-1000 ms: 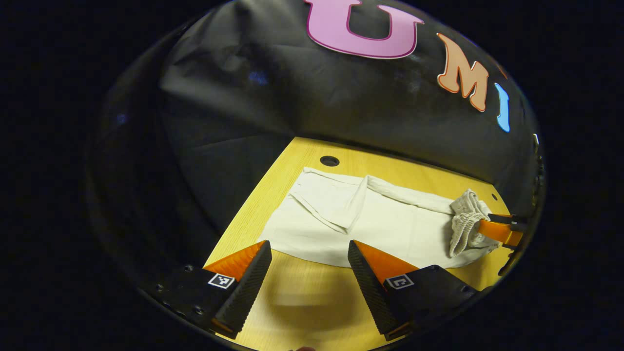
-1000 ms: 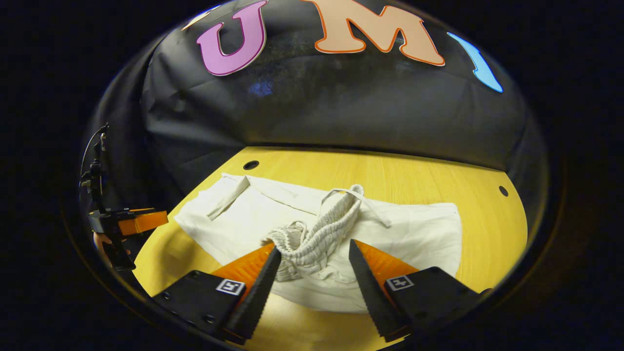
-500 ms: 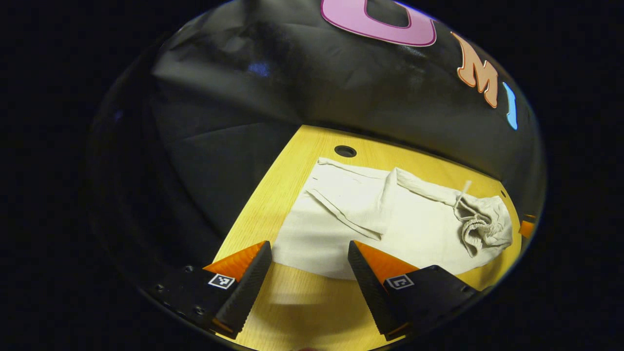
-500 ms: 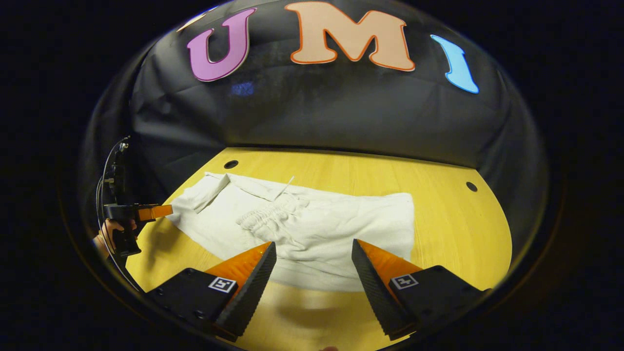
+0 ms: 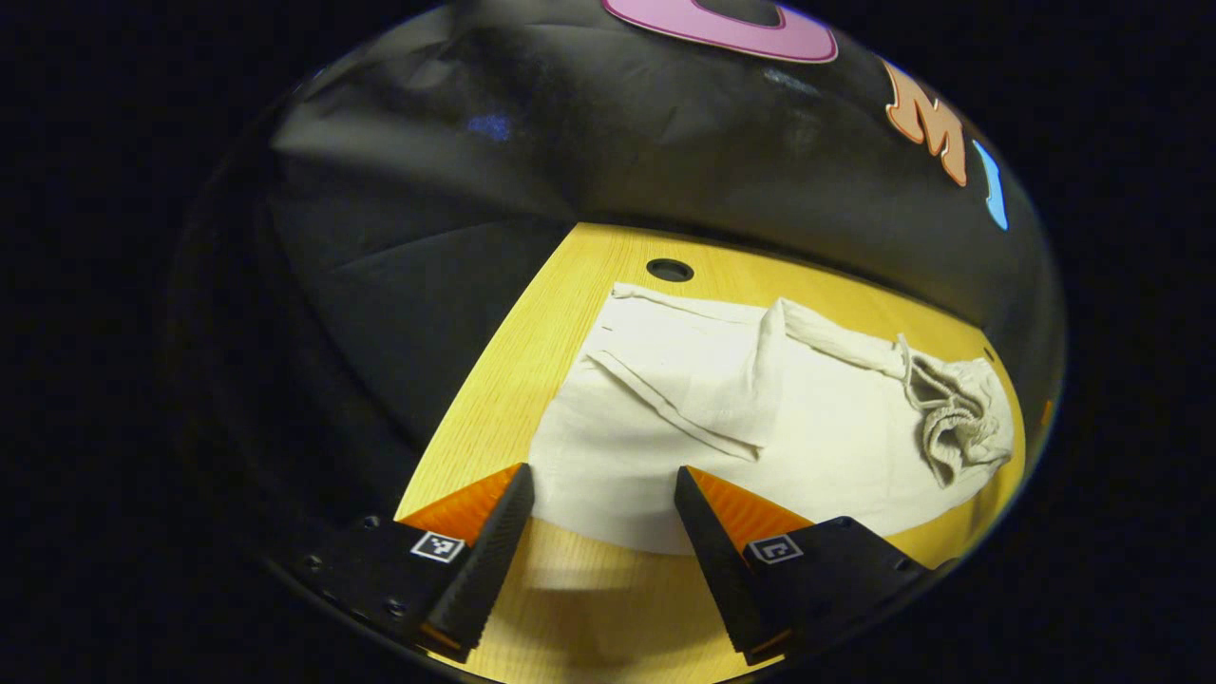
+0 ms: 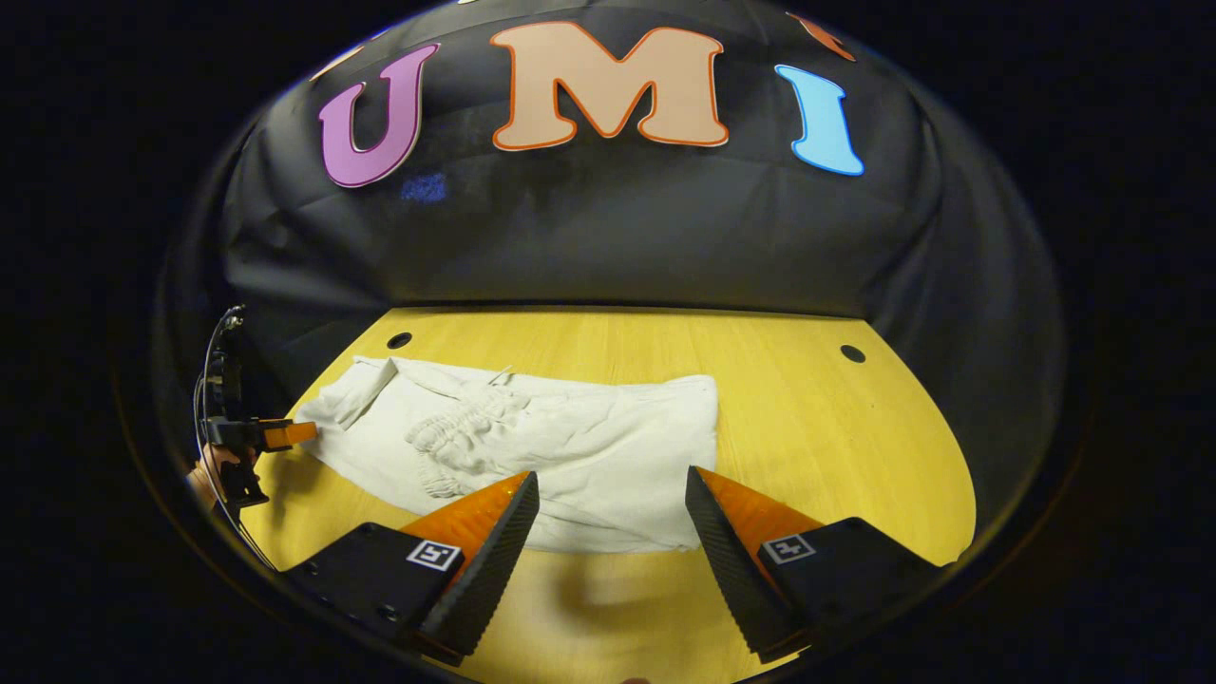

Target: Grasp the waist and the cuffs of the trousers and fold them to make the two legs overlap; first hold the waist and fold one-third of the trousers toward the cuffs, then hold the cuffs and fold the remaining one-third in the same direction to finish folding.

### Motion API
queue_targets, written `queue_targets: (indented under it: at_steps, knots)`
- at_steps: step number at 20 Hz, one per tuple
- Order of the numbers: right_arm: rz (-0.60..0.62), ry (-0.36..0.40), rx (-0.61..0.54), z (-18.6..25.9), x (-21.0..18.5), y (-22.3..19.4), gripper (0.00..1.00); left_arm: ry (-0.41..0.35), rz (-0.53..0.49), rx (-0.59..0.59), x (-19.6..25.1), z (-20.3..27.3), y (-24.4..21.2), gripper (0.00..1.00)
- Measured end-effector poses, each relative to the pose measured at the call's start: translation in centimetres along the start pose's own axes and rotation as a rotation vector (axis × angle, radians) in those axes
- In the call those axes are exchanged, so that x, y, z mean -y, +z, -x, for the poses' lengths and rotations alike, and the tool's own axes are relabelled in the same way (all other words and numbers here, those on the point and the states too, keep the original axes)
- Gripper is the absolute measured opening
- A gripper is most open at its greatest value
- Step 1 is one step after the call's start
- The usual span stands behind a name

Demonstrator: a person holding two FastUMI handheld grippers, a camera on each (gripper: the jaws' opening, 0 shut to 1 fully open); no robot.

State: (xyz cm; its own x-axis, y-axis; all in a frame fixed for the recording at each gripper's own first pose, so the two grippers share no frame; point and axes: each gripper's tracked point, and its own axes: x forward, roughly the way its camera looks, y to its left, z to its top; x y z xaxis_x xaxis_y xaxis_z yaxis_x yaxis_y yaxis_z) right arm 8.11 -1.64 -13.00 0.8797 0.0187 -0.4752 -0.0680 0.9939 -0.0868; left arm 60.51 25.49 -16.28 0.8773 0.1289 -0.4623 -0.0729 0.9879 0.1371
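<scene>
Trousers (image 6: pixel 560 451) of pale cream cloth lie flat on a yellow wooden table (image 6: pixel 807 437), folded into a long band. In the right gripper view the right gripper (image 6: pixel 613 537) hangs low at the near edge, its two fingers spread wide with nothing between them, the tips just over the near hem of the cloth. Past them the band runs across the table from left to right, its long axis roughly parallel to the far edge. The gathered elastic waist (image 6: pixel 456 437) sits on top of the cloth left of the middle, crumpled, with a drawstring end poking up beside it. The right end is a straight folded edge, and bare wood lies beyond it. At the far left the left gripper (image 6: pixel 285 434) shows small, held by a hand (image 6: pixel 214 470), its tip near the left end of the cloth; whether it touches, I cannot tell.

In the left gripper view the left gripper (image 5: pixel 603 541) also has its fingers spread and empty, tips at the near edge of the trousers (image 5: pixel 722 418). From here the band stretches away to the right, with a cuff flap folded over on top and the bunched waist (image 5: pixel 959 418) at the far right end.

Two round holes (image 6: pixel 399 339) pierce the table near its far edge. Behind it hangs the creased black cloth wall (image 6: pixel 617 237).
</scene>
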Motion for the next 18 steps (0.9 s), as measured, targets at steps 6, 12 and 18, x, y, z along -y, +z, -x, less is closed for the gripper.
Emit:
queue_targets:
  at_steps: [6,12,18]
  knots:
    - [-0.012,-0.03,0.015,1.1,2.2,0.5,0.99,-0.049,0.003,0.008,1.7,0.3,0.7,0.28]
    - [0.025,-0.042,0.024,2.2,3.5,0.6,0.97,-0.066,0.098,0.059,3.0,0.7,1.5,0.0]
    - [0.016,-0.015,0.041,2.6,3.6,1.0,0.98,-0.104,0.118,0.128,5.8,3.7,4.4,0.0]
